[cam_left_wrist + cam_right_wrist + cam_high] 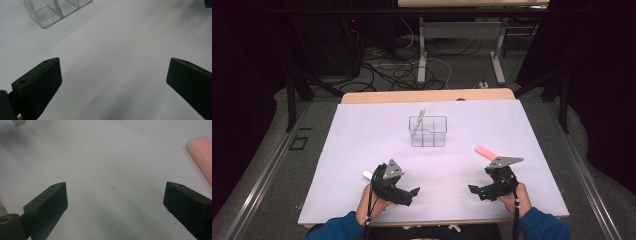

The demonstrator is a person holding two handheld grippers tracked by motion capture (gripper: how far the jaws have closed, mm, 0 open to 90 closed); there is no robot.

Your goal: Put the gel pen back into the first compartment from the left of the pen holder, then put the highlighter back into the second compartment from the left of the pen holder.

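Lying right of wide jaws, pink bar

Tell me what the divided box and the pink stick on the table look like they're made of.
Divided box: clear, glossy rigid plastic, probably acrylic; the table shows through its walls. Pink stick: translucent, matte, waxy-looking plastic or rubber with a reddish core; exact material unclear.
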